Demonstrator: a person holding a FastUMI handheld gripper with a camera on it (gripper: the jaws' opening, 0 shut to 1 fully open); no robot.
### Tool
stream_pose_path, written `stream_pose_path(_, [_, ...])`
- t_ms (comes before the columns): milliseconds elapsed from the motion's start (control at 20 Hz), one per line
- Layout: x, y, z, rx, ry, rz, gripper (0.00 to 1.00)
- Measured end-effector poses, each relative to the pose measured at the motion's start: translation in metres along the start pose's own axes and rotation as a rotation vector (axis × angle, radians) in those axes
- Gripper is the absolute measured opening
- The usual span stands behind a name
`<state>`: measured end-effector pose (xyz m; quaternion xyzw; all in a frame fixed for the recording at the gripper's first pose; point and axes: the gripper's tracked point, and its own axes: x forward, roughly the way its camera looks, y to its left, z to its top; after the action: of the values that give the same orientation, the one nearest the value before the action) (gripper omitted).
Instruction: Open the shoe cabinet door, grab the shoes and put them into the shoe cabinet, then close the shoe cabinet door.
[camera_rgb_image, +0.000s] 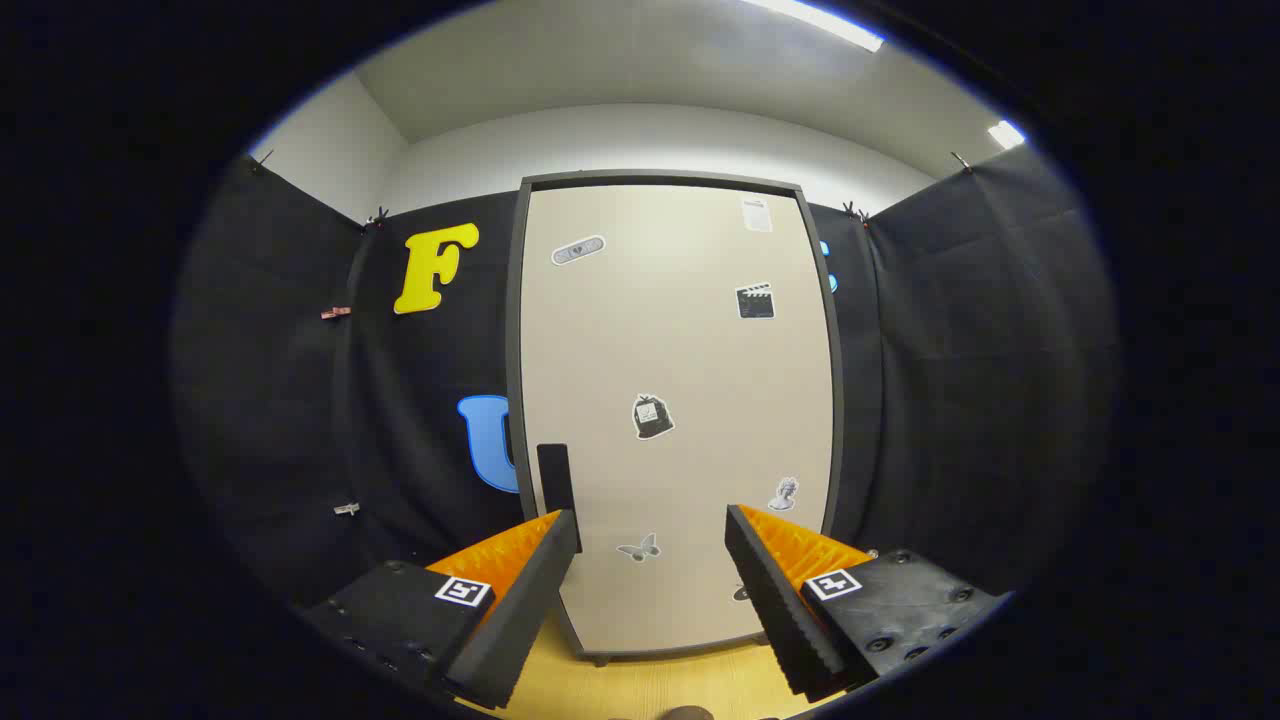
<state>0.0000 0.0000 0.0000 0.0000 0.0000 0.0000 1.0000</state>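
Shoe cabinet door (675, 400) beige w/ stickers

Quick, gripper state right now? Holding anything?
Gripper: open, holding nothing; fingers spread before the closed shoe cabinet door, its dark handle just beyond one finger.

- Shoe cabinet door (690, 350): cream, with a dark grey frame and small black-and-white stickers (652, 416)
- Handle (555, 478) on the door's left edge: black
- Floor (640, 685), near: pale wood grain
- Far room wall (640, 140): white
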Motion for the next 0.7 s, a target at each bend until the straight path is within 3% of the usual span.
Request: stream_pose_path(700, [0.012, 0.008, -0.011, -0.017, 0.026, 0.009, 0.98])
